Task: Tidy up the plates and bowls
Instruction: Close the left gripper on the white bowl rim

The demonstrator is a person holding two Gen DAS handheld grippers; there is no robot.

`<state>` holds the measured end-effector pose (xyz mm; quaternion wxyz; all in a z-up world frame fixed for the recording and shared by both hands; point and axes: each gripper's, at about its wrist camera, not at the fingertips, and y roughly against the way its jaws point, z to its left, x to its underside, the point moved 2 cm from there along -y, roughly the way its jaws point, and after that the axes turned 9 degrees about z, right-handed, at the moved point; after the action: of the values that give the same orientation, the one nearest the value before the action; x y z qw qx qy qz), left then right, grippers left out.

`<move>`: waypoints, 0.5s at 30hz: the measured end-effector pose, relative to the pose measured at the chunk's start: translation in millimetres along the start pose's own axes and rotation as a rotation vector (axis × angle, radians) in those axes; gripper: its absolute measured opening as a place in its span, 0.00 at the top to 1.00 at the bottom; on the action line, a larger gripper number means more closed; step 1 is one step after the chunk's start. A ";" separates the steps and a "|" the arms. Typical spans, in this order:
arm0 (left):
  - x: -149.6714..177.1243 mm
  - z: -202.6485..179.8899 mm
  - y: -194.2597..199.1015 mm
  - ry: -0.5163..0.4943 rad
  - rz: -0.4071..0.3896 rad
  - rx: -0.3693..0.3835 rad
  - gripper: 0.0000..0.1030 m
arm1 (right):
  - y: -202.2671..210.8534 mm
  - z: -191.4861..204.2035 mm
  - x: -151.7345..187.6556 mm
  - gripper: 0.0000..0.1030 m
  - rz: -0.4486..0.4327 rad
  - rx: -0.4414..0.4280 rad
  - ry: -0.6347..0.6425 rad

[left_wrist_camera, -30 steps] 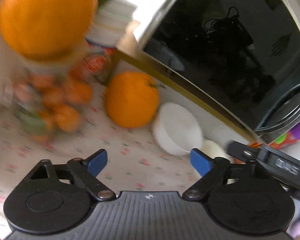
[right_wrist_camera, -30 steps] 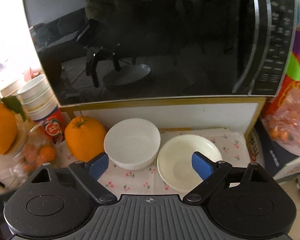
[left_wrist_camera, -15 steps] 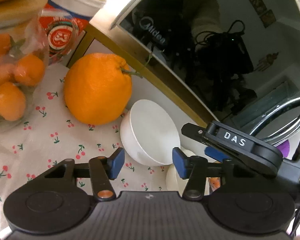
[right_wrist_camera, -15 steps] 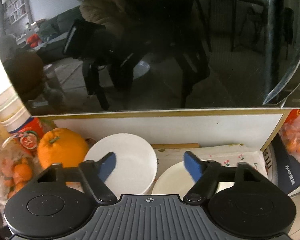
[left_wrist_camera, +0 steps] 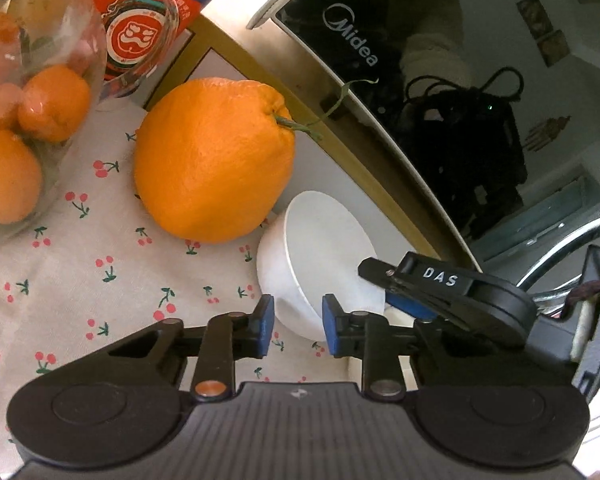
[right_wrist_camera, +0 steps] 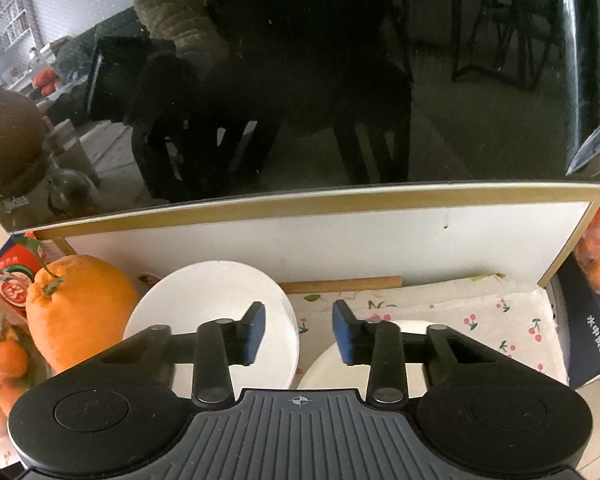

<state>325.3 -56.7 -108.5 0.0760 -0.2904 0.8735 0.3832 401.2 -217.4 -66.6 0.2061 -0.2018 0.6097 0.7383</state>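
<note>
- A white bowl (left_wrist_camera: 324, 256) sits on a cherry-print cloth (left_wrist_camera: 80, 272), directly ahead of the left gripper (left_wrist_camera: 298, 330), with its near rim reaching in between the blue fingertips.
- The left gripper's jaws are partly drawn in, one pad on each side of the bowl's near wall; whether they press it yet cannot be told, and a gap seems to remain.
- Just to that bowl's right lies a shallow cream plate (right_wrist_camera: 384, 350), mostly hidden under the right gripper (right_wrist_camera: 299, 330).
- The right gripper hovers above the seam between the two dishes; its jaws stand part-way apart and pinch nothing. Its left finger overlaps the bowl, its right finger the plate.
- In the left view the right gripper's black finger, lettered DAS, crosses over the far side of the bowl.
- A large orange (left_wrist_camera: 214, 160) rests just left of the bowl, touching or nearly so.
- Further left stands a clear jar of small oranges (left_wrist_camera: 16, 120), with a red-label paper cup (left_wrist_camera: 140, 32) behind it.
- A dark microwave door (right_wrist_camera: 300, 80) rises behind everything, on a white shelf.
- Judgement: the step looks like gripping the bowl to stack it with the plate. To do it well, seat one pad inside the rim and one outside, close firmly, lift straight up clear of the orange, and keep the two grippers from colliding.
</note>
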 end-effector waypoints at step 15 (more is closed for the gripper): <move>-5.4 -2.8 9.1 -0.031 -0.010 -0.002 0.89 | 12.2 1.8 4.7 0.96 -0.017 -0.031 -0.002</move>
<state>324.8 -51.3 -99.0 0.0911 -0.2891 0.8703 0.3882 390.5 -217.4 -58.9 0.2099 -0.2094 0.5964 0.7460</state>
